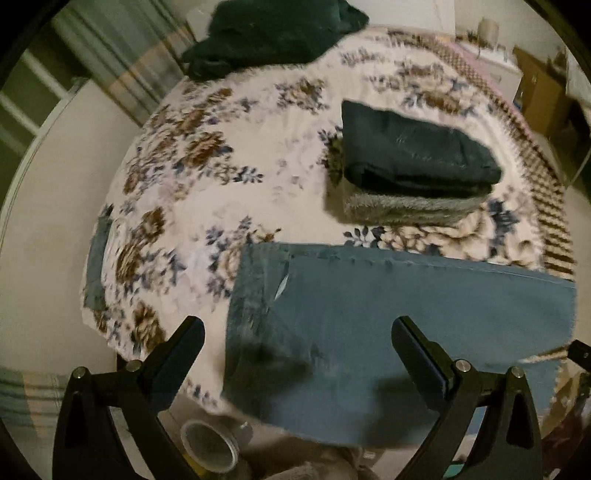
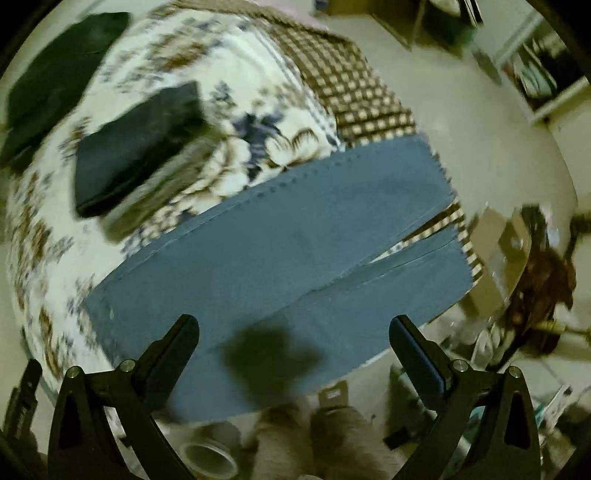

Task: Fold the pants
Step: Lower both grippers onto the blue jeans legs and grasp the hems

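Blue pants (image 1: 388, 325) lie flat across the near edge of a floral-covered bed (image 1: 229, 192), waist end at the left in the left wrist view, the two legs (image 2: 295, 240) stretching right in the right wrist view. My left gripper (image 1: 297, 328) is open and empty above the waist end, casting a shadow on it. My right gripper (image 2: 293, 328) is open and empty above the legs near the bed's front edge, also casting a shadow.
A folded dark garment (image 1: 413, 155) sits on a folded grey furry one (image 1: 406, 208) mid-bed. A dark green pile (image 1: 273, 33) lies at the far end. A tape roll (image 1: 212, 448) and clutter lie on the floor below. Boxes (image 2: 498, 258) stand at right.
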Motion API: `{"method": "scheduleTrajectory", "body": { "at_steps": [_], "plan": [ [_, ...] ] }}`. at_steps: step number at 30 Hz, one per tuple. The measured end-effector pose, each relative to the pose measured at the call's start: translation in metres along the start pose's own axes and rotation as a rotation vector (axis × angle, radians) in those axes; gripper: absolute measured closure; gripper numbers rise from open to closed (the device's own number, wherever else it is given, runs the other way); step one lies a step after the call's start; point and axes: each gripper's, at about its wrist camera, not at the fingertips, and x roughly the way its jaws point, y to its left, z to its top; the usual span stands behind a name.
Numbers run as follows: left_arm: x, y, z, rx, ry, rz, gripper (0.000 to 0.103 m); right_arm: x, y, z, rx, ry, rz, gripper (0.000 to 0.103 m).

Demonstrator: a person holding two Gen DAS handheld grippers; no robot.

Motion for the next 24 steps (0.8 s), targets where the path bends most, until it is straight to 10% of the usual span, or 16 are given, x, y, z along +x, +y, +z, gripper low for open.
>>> {"method": "scheduleTrajectory", "body": {
  "at_steps": [11,24],
  "plan": [
    [0.168,-0.083,0.059,0.217,0.071,0.003,0.0,0.174,0.009,0.093,0.164,0.15,-0.04,0.0],
    [0.224,-0.164,0.05,0.706,-0.017,-0.104,0.0,0.262,-0.003,0.147,0.416,0.213,-0.017,0.0]
  ]
}}
